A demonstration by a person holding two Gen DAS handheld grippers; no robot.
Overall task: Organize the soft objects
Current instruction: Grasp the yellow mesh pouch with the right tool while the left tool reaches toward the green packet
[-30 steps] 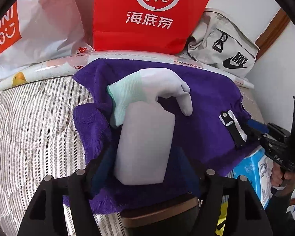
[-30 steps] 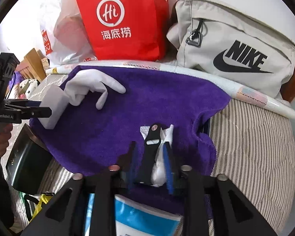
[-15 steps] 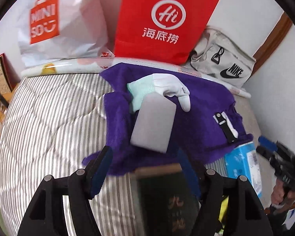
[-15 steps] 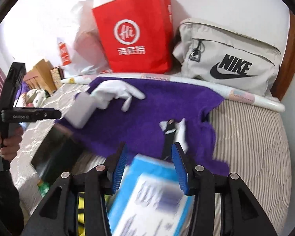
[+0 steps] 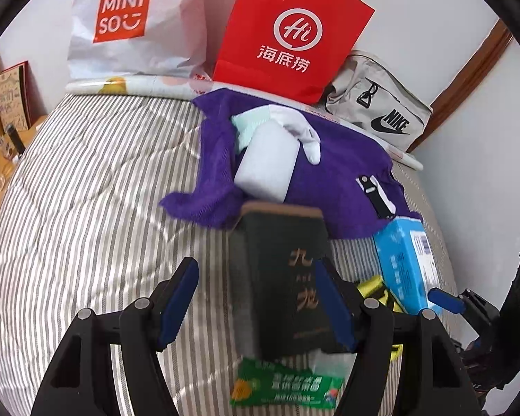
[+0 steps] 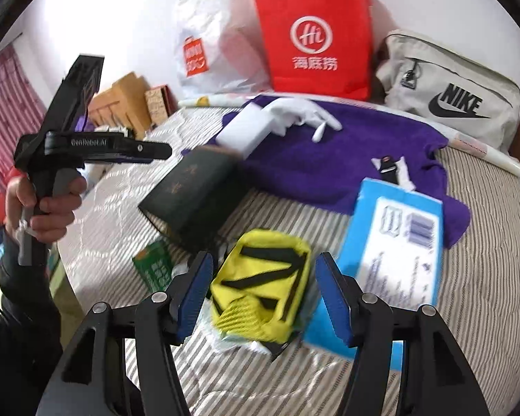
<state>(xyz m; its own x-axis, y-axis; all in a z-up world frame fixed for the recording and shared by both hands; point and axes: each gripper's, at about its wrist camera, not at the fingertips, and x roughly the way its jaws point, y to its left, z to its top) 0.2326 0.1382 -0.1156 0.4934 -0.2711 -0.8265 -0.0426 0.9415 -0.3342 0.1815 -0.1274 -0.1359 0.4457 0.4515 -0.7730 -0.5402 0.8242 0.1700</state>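
Both tongs gape empty; right tongs (image 6: 263, 298), just widened, should centre over the lower-middle yellow pouch (image 6: 263, 291), seemingly soft.

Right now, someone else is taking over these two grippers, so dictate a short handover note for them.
Left gripper: open, empty, over the dark book.
Right gripper: jaws just opened, nothing held, over the yellow pouch.
On the purple towel: white glove, white sponge block, small strap with white cloth.
Left, by my reading: yellow pouch on the striped bed, beside the blue packet.
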